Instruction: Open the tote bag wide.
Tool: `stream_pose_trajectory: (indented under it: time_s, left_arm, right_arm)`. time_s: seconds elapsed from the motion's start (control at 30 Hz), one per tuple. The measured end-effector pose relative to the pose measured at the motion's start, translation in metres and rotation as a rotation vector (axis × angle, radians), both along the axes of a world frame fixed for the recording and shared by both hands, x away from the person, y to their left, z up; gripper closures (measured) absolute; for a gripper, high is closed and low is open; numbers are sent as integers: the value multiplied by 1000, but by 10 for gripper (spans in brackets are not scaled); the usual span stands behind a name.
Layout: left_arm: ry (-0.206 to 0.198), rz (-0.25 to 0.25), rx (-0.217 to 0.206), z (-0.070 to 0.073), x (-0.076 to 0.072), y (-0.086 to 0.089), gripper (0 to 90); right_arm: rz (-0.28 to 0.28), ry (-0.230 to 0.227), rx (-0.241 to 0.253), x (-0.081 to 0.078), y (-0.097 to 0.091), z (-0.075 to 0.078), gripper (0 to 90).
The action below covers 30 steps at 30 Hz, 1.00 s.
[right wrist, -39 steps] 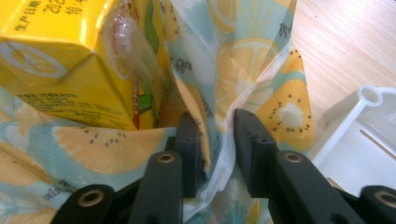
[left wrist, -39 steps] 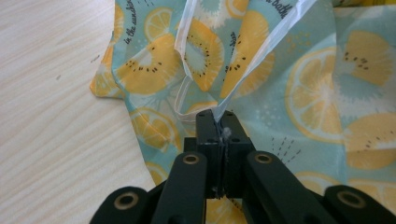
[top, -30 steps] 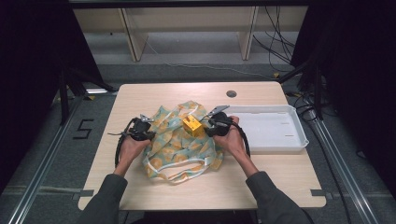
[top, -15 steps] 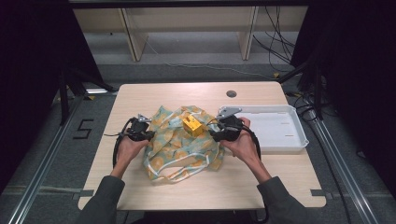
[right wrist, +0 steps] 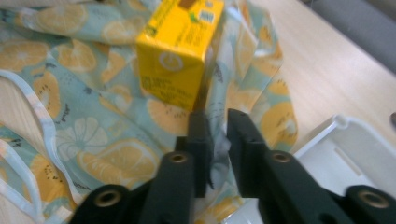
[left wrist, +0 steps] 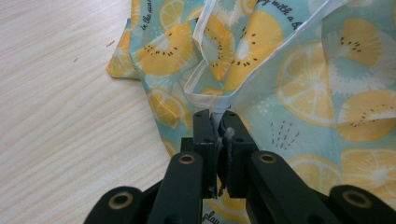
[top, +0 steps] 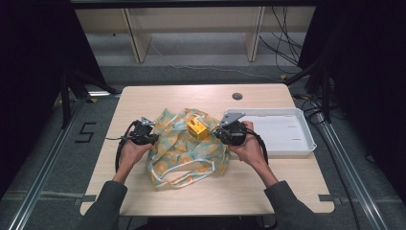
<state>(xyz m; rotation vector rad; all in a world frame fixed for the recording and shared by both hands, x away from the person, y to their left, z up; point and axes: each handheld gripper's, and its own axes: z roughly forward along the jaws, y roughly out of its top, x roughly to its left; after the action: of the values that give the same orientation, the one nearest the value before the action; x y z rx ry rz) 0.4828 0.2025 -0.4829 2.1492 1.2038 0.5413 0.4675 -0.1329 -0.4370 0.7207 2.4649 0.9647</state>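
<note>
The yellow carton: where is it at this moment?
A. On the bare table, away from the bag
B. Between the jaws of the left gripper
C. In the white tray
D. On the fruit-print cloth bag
D: the yellow carton rests on the fruit-print cloth bag, between the two grippers, while the white tray lies to its right.
</note>
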Motion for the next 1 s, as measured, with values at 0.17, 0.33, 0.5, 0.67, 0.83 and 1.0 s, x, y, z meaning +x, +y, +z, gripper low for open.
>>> stream_pose_trajectory:
  time_s: [0.17, 0.33, 0.5, 0.67, 0.83, 1.0]
  left_arm:
    - [19, 7, 2, -2, 2, 1, 864]
    - [29, 7, 19, -8, 4, 2, 863]
    - [21, -17, 25, -6, 0, -3, 831]
    - [33, -8, 13, -3, 0, -1, 787]
    - [29, 9, -18, 1, -4, 3, 635]
    - [-2, 34, -78, 16, -13, 9, 474]
  right_arm:
    - [-1, 61, -87, 2, 7, -25, 880]
    - [4, 104, -111, 0, 18, -33, 881]
    - [10, 95, -123, 4, 21, -42, 880]
    - [2, 139, -136, -1, 22, -43, 832]
    - [-78, 146, -51, -3, 18, -33, 630]
    - [-108, 126, 56, -7, 6, -9, 462]
